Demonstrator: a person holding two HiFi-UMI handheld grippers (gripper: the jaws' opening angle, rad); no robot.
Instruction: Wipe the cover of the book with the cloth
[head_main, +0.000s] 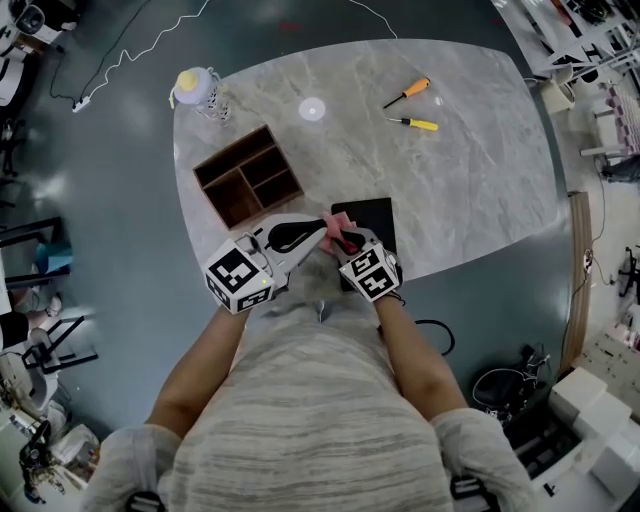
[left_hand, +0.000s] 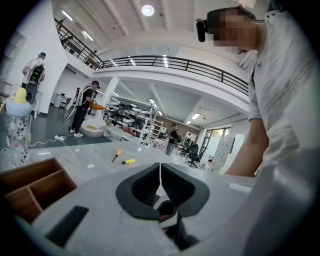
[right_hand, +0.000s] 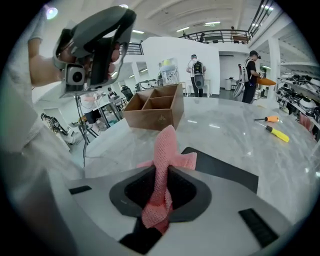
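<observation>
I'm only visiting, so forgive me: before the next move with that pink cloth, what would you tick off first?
1. Pink mesh cloth held firmly: ok, the right gripper is shut on it.
2. Flat black book in reach: ok, it lies just ahead of the right gripper, near the edge of the grey marble table.
3. Cover free of clutter: ok on the part that shows.
4. Cloth touching the cover: cannot tell.
5. Left gripper free: ok, shut on nothing and held above the table.
6. Wooden compartment box clear of the book: ok, they are apart.
</observation>
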